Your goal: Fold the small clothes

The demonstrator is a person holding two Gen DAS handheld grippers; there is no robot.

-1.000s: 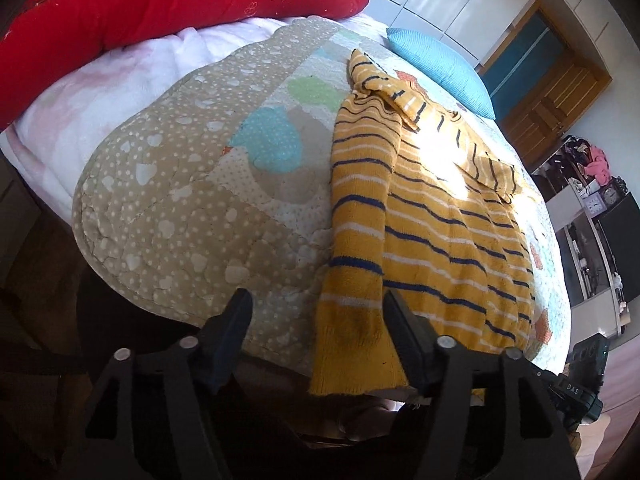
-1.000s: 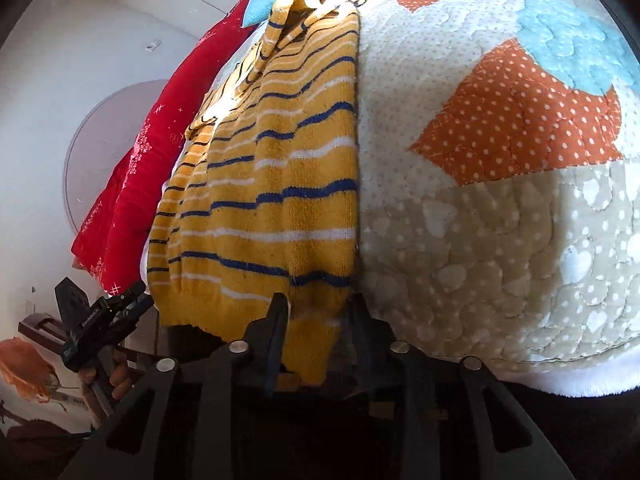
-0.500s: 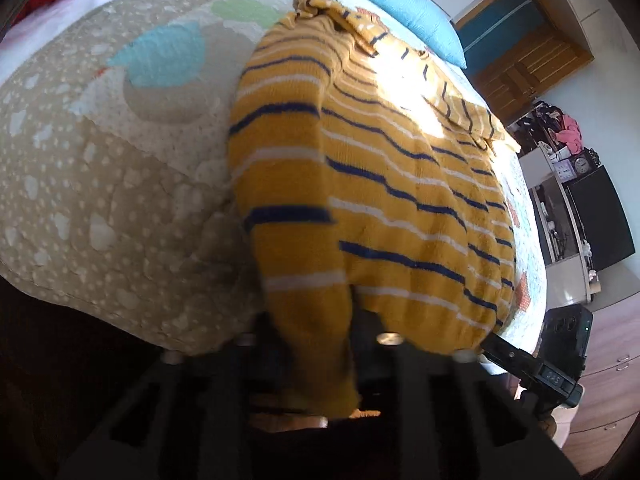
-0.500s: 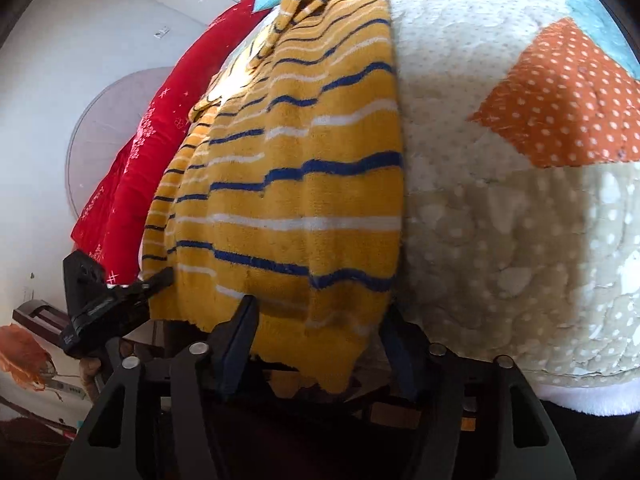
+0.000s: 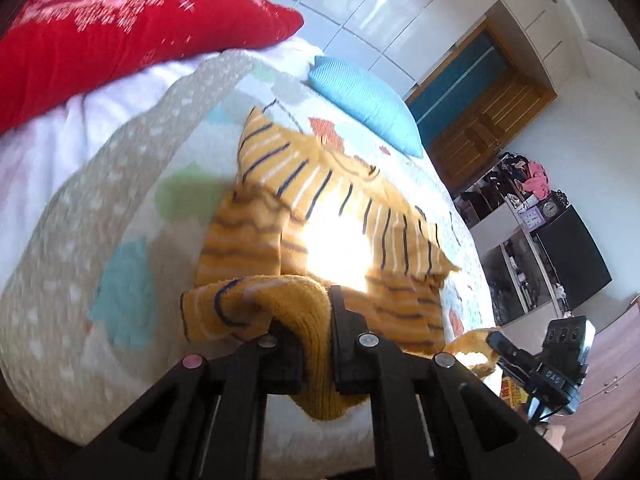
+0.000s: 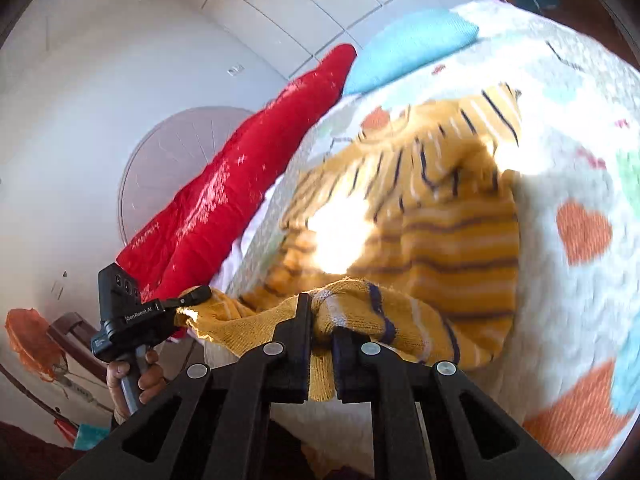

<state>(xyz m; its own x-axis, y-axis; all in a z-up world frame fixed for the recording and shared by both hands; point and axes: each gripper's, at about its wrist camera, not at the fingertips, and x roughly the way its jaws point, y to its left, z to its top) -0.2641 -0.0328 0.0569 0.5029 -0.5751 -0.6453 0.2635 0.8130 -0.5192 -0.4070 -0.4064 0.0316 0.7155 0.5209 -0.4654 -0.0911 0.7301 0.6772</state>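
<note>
Sweater point(image 5: 320, 236) hem clamped in left gripper point(image 5: 316, 344) and right gripper point(image 6: 320, 344), low centre of frame; could slip out, thick knit bunching unevenly.

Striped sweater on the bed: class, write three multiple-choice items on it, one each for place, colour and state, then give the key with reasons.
1. Where does the blue pillow lie?
A. beyond the sweater's collar end
B. under the hem
C. on the floor

2. What colour is the striped sweater?
A. green
B. mustard yellow with navy and white stripes
C. plain red

3. What are the hand-held grippers doing?
A. both open, clear of cloth
B. only one grips
C. both shut on the hem

Key: A, it sits at the quilt's far end; B, the knit shows it; C, the left hand-held gripper and right hand-held gripper each pinch yellow knit.
</note>
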